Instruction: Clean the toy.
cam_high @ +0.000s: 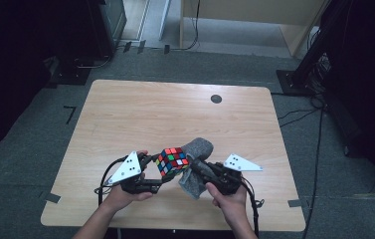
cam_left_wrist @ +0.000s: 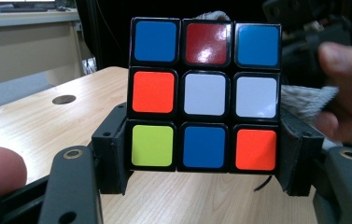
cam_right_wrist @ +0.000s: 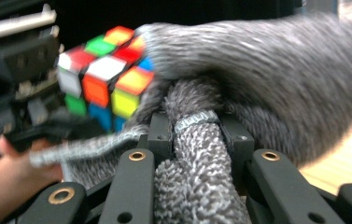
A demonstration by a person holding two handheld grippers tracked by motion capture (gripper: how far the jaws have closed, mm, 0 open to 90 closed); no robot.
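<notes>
Near the front edge of the pale wooden table, left of its middle, the left tool has its jaws clamped on the two sides of a scrambled, multicoloured plastic puzzle cube, held up off the table (the face toward this tool's camera has a white centre square). Just right of the cube, and pressed against it, is a grey fuzzy cloth, bunched up and hanging. The right tool is pinched tight on a fold of that cloth, close to the front edge, right of the middle.
</notes>
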